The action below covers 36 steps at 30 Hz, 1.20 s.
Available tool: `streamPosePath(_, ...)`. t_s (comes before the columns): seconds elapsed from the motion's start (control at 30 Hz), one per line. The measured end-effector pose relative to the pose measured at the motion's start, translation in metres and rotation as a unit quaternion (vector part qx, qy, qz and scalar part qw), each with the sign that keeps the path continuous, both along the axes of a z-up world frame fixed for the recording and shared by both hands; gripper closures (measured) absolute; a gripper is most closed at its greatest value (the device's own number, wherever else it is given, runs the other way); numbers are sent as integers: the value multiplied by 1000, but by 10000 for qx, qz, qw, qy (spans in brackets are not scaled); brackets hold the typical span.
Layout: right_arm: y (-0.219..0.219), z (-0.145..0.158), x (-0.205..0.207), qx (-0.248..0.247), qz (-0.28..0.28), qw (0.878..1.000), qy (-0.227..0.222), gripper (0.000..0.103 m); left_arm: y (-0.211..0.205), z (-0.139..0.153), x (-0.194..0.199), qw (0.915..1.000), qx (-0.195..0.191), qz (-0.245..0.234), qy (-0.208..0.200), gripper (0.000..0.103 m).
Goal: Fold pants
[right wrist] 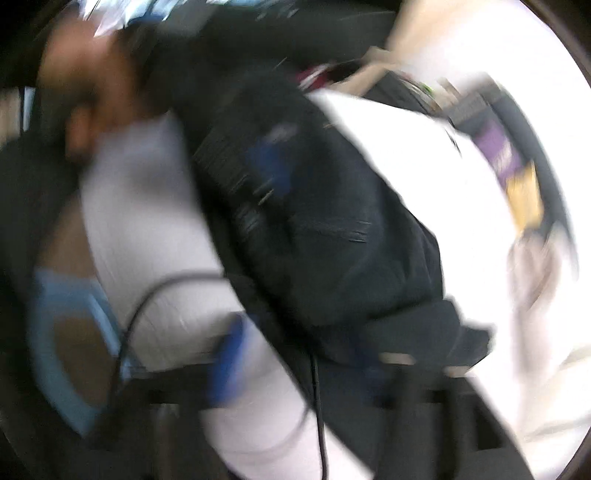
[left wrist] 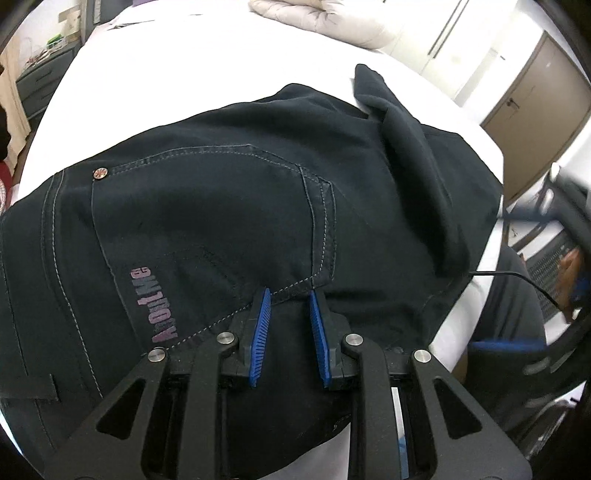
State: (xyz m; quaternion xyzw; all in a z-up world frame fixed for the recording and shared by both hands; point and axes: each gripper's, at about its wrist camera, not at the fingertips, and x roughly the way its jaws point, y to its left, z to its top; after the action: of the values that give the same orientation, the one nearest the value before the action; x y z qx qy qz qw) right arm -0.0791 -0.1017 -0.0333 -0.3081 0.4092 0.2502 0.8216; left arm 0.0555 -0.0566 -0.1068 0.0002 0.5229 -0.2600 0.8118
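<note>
Dark navy pants (left wrist: 229, 206) lie bunched on a white bed, with light stitching, a rivet and a purple print on the back pocket. My left gripper (left wrist: 289, 301) rests low on them, its blue-padded fingers (left wrist: 261, 332) apart with pants fabric lying between them near a pocket seam. A folded-over leg (left wrist: 406, 129) lies at the right. The right wrist view is heavily blurred: the pants (right wrist: 332, 229) show as a dark mass on the white bed. One blue pad (right wrist: 227, 362) of my right gripper shows at the lower left over the sheet; its other finger is hidden.
The white bed sheet (left wrist: 207, 62) stretches beyond the pants, with a beige duvet (left wrist: 332, 18) at the far edge. A black cable (left wrist: 517, 280) hangs off the bed's right side. The person's body and the other gripper blur show at the right (left wrist: 565, 236).
</note>
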Motion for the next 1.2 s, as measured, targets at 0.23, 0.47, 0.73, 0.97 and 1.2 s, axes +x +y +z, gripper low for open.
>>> streamPosePath(0.23, -216, 38, 98, 4025, -3091, 8603, 486, 30, 0, -11, 5, 9998, -48, 170, 107, 82)
streamPosePath(0.47, -327, -21, 172, 5545, -4516, 6905, 1090, 45, -2, -14, 10, 9995, -57, 238, 206, 82)
streamPosePath(0.73, -329, -74, 202, 5495, -5138, 6379, 1649, 46, 8, -13, 14, 9992, -133, 241, 287, 82)
streamPosePath(0.97, -336, -83, 218, 5758, -5153, 6134, 1631, 46, 16, -13, 12, 9992, -179, 196, 282, 82)
streamPosePath(1.2, -349, -83, 241, 5646, -5250, 6243, 1262, 91, 15, -13, 12, 9993, -129, 204, 302, 82)
